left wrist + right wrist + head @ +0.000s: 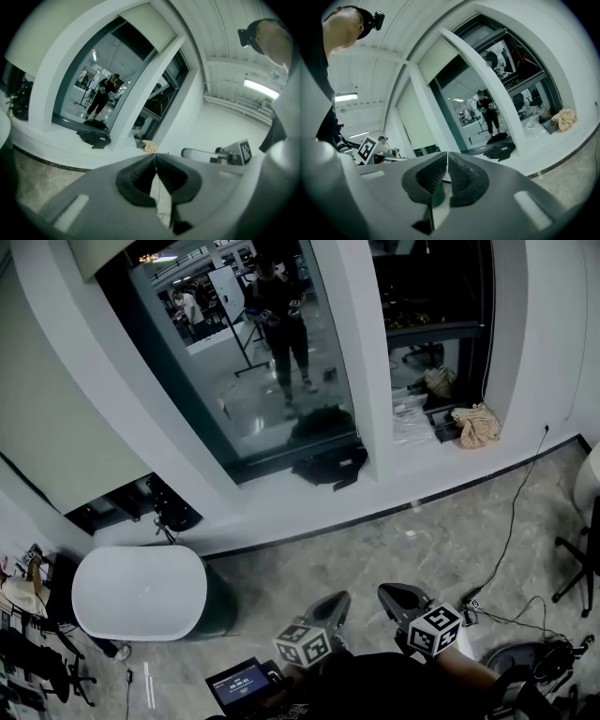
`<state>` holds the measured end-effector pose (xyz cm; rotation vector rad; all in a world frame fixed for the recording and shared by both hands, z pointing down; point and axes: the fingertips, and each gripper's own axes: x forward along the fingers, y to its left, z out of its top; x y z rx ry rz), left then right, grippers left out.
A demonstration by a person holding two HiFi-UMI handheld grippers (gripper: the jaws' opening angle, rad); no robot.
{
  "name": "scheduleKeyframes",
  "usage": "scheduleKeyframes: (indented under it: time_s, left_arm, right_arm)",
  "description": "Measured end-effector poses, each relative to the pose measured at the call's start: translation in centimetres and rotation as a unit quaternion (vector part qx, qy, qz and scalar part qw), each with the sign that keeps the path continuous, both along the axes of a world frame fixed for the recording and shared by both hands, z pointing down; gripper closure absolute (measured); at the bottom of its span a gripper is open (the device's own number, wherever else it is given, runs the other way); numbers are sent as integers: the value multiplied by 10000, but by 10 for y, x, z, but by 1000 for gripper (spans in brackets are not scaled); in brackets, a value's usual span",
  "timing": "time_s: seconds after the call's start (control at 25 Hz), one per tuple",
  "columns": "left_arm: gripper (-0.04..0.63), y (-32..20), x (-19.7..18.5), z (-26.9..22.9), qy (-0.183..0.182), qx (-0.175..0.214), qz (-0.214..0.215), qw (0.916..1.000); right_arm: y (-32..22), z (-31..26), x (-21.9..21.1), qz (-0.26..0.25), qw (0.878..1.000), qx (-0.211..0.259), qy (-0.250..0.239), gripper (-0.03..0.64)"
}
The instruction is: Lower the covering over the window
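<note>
Left gripper (156, 154) and right gripper (446, 153) both pinched shut, empty. Ahead, their views show the raised blind (150, 26) whole; head view clips it.

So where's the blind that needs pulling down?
Head view, top left: the blind hangs raised at the top of the middle window, above the black bag on the sill.

A black bag (328, 465) lies before the window (246, 352).
</note>
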<state>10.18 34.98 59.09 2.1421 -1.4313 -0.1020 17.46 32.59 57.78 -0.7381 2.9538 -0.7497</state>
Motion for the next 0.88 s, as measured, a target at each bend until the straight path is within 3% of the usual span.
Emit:
scheduleKeyframes:
  time_s: [0.32,0.48,0.68,0.76,0.88]
  left_arm:
    - [592,-116,-87,-10,248,244,581,9977]
    - [592,-166,-130,-34,219,632,928,9934]
    - [591,-215,-180,-32,425,516,899,9937]
    - [592,-234,-184,-26,444,429,886,9941]
    - [591,-272,-185,-16,480,366,801,9950]
  right_arm:
    - [-112,-25,-100,392,9989,257,-95,566]
    - [-177,-61,-154,643,9950,639,-415,440]
    - [-244,-94,-207,757,9884,1202,-542,450]
    - [-275,-104,-212,851,9848,1423,-517,474]
    - [-336,-111,-207,1191,9801,1493,-550,459]
